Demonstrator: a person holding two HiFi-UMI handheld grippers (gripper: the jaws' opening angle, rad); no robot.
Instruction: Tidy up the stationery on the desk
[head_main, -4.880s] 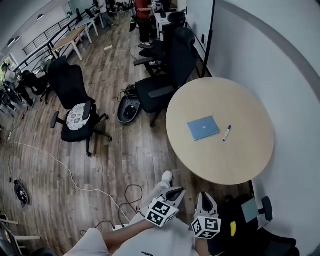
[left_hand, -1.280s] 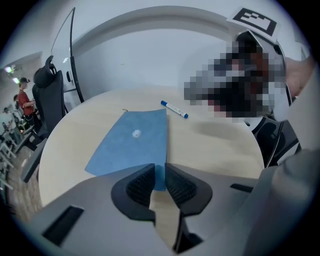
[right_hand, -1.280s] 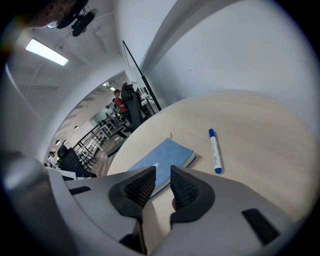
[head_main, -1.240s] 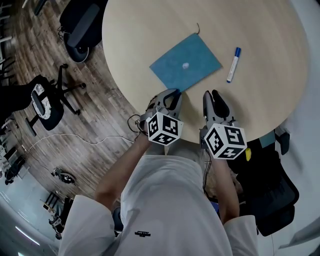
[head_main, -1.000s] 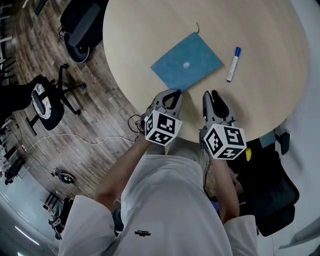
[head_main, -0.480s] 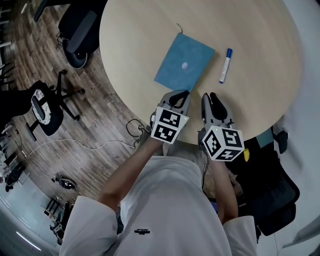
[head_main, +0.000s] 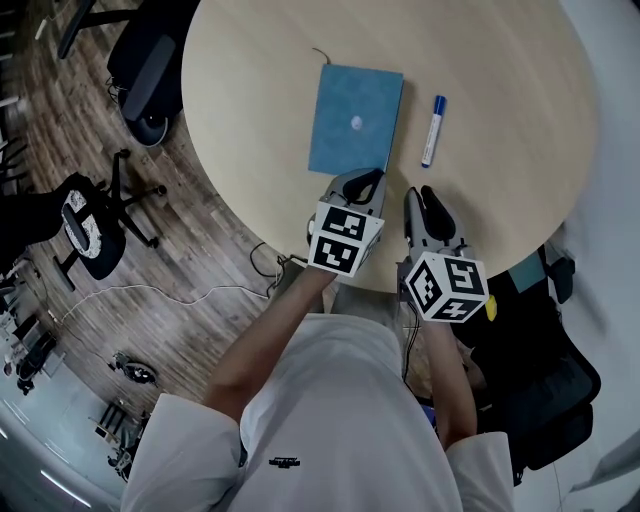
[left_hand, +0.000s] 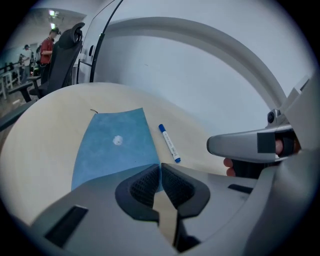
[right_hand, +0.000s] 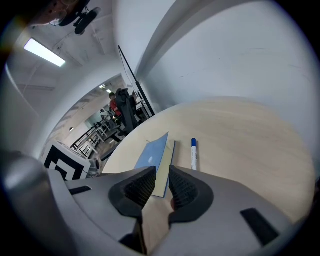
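Blue notebook (head_main: 355, 118): lying flat and closed on the round table (head_main: 500, 90), with a small pale spot on the cover. A thin dark thread is seen at the notebook's far left corner.

Marker (head_main: 431, 131): lying just beside the notebook's right edge, roughly parallel to it and not touching, blue cap at the far end.

Left gripper (head_main: 365, 182): placed at the notebook's near right corner. Its jaws are pressed together with nothing between them. Contact with the cover cannot be confirmed.

Right gripper (head_main: 428, 198): held on the near side of the notebook, to its right and short of the marker. Its jaws are drawn almost together, with only a slim gap and nothing in it.

Risks, as judged:
- The notebook may be pushed across the table rather than taken, because it lies flat and both pairs of jaws are clenched.
- The marker may be rolled away if it is clipped by a jaw, because its barrel is round.

Count: one notebook, one marker, one table, two grippers.
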